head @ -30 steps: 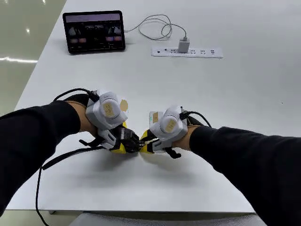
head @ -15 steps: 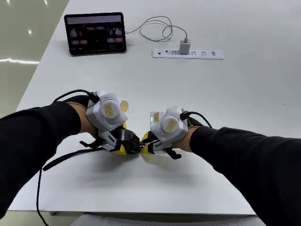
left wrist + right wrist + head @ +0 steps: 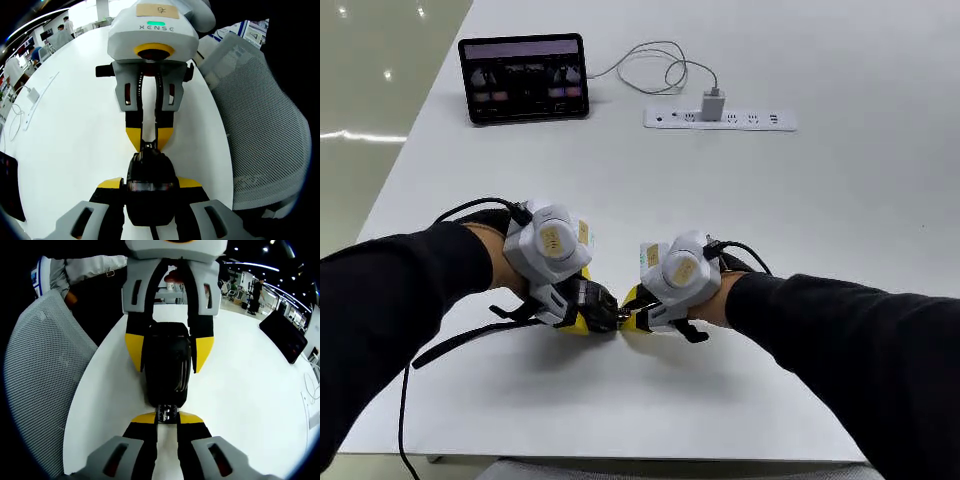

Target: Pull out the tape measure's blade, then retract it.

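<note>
No real change over the last second: the left tongs (image 3: 150, 183) and right tongs (image 3: 167, 418) stay nose to nose near the front edge of the surface (image 3: 740, 200), and only the head camera has drifted. So I'd say the pull hasn't started. The left tongs are clamped across the black tape measure (image 3: 167, 360), held low at the surface (can't tell if it's resting on it). The right tongs are pinched narrow on the blade hook (image 3: 149, 145) right at the case mouth, with practically no tape drawn out between the two.
</note>
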`<state>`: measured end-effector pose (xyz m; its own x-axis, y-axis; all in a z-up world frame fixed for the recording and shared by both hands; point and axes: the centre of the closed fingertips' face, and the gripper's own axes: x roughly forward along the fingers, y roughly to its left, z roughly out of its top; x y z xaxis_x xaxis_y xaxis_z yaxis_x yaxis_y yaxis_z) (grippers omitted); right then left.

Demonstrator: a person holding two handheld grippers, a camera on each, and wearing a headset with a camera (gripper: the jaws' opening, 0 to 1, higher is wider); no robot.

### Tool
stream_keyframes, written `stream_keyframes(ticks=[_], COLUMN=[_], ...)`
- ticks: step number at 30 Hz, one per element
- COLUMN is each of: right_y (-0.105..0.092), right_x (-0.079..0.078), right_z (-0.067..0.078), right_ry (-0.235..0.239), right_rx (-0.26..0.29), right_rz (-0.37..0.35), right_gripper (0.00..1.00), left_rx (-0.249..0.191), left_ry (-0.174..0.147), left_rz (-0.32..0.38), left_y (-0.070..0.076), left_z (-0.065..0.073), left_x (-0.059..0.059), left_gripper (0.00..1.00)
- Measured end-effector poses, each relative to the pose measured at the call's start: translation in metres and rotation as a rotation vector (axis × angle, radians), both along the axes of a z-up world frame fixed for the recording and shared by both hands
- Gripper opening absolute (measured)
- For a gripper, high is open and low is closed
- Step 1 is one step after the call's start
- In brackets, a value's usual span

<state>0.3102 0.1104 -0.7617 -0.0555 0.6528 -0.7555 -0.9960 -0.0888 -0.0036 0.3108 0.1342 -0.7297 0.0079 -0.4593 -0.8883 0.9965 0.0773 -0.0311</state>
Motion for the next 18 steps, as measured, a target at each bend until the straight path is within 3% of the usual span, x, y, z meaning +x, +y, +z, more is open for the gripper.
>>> stream_keyframes(ticks=[18], right_y=[-0.008], right_x=[0.0005], right_z=[0.0005], right_ry=[-0.002], right_rx=[-0.01], right_rz=[-0.015], right_gripper=[0.1], left_rx=[-0.003], left_ry=[-0.006], left_rz=[0.001], left_y=[0.0005], left_z=[-0.0011], left_x=[0.0006], left_gripper=[0.35])
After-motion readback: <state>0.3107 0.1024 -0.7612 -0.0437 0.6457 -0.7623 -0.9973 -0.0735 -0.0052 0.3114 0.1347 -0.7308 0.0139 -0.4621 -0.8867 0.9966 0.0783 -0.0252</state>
